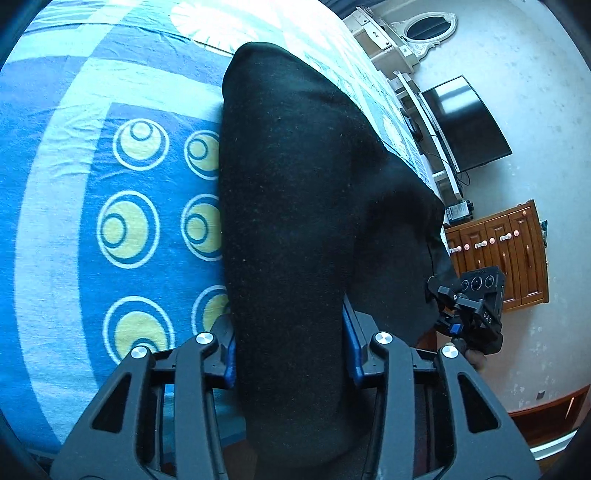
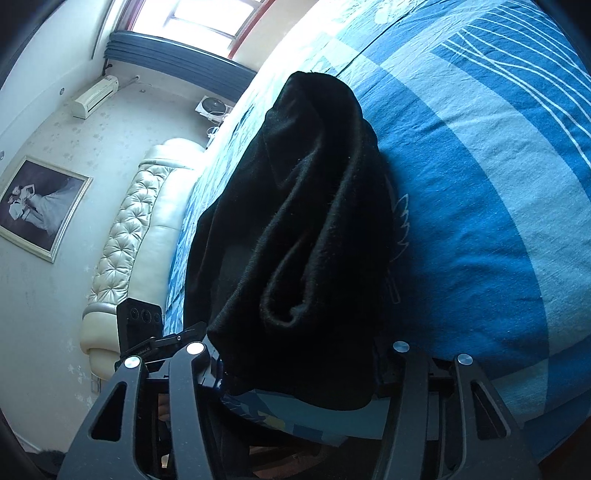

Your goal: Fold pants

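Note:
The black pants (image 1: 295,206) hang between my two grippers above the blue patterned bed sheet (image 1: 110,192), their far end resting on the bed. My left gripper (image 1: 290,365) is shut on one bunched end of the pants; its blue pads (image 1: 229,363) press the cloth from both sides. In the right wrist view the pants (image 2: 295,229) drape in folds over my right gripper (image 2: 299,373), which is shut on the cloth; its fingertips are hidden by it. The right gripper also shows in the left wrist view (image 1: 469,310), at the pants' other edge.
The bed sheet (image 2: 480,184) fills most of both views. A TV (image 1: 465,122) and a wooden cabinet (image 1: 502,251) stand along the wall. A padded cream headboard (image 2: 136,236), a framed photo (image 2: 37,206) and a window (image 2: 199,14) lie beyond the bed.

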A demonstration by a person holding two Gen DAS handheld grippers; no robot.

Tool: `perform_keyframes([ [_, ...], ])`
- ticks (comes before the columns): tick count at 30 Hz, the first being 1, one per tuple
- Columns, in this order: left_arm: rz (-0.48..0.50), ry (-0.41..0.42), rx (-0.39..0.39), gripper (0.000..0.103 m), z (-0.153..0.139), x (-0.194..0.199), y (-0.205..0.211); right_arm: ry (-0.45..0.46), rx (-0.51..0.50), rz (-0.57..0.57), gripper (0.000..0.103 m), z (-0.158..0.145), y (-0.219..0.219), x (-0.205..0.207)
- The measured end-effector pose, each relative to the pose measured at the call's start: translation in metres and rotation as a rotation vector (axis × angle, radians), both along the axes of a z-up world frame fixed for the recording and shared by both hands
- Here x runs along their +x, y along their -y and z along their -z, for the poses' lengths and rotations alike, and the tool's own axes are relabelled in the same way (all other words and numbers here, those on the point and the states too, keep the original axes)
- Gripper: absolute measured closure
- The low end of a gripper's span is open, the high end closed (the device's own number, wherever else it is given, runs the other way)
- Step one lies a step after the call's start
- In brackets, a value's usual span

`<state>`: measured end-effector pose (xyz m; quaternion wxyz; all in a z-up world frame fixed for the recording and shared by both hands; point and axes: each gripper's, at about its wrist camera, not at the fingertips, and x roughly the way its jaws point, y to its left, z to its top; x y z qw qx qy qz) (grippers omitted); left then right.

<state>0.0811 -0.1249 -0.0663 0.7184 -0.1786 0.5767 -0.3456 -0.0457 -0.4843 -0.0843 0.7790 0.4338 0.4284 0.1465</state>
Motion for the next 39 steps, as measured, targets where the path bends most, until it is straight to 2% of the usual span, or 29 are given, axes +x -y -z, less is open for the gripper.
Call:
perform_keyframes([
  [10,-0.108,0.015,0.054,0.061,-0.008,-0.002,-0.091,-0.009,-0.009,-0.166,0.05,0.0,-0.083,0.046],
  [15,-0.158,0.02,0.049,0.061,-0.006,-0.009,-0.126,-0.011,-0.015,-0.223,0.05,0.004,-0.114,0.057],
  [33,-0.156,0.039,0.024,0.059,-0.004,-0.009,-0.136,0.002,-0.014,-0.208,0.051,0.005,-0.116,0.057],
  [36,-0.151,0.049,-0.006,0.053,-0.005,-0.01,-0.139,0.0,0.016,-0.203,0.048,0.006,-0.113,0.058],
  [37,-0.142,0.054,-0.019,0.046,-0.005,-0.011,-0.141,0.002,0.029,-0.204,0.047,0.006,-0.111,0.058],
  [38,-0.126,0.053,-0.039,0.03,-0.005,-0.012,-0.144,0.005,0.038,-0.208,0.044,0.005,-0.111,0.058],
  [39,-0.113,0.049,-0.066,0.024,-0.005,-0.013,-0.147,0.008,0.042,-0.216,0.042,0.005,-0.11,0.058],
])
